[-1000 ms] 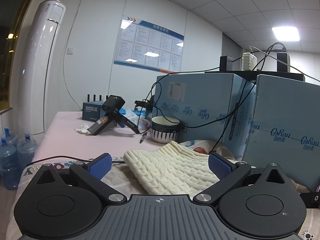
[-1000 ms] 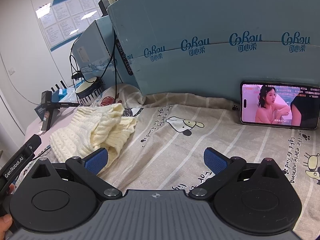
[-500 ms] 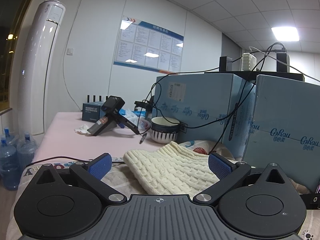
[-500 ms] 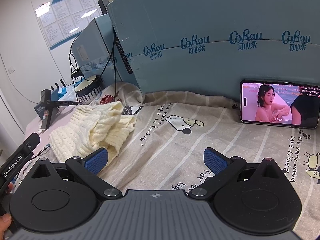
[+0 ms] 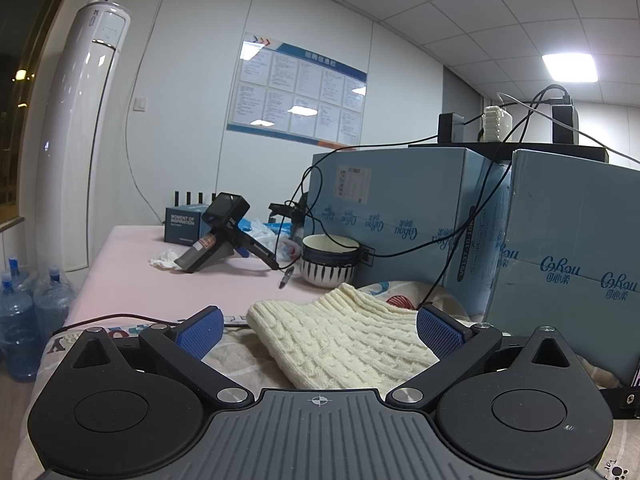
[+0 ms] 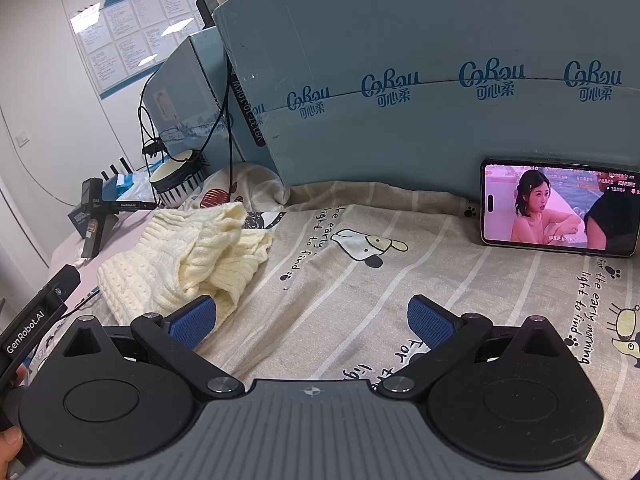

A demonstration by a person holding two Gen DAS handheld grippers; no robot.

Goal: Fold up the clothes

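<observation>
One cream knit sweater lies bunched up on the printed bed sheet, at the left side, in front of two blue boxes. It looks soft, floppy and light, so it will probably sag when lifted. A good place to pinch looks like its near edge. The left gripper is wide open with nothing in it. The right gripper is too. One phone leans at the right.

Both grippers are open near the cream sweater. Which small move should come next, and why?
Probably move the right gripper left to the sweater. Its jaws are open over bare bedsheet, while the left gripper already frames the bunched, unfolded knit.
</observation>
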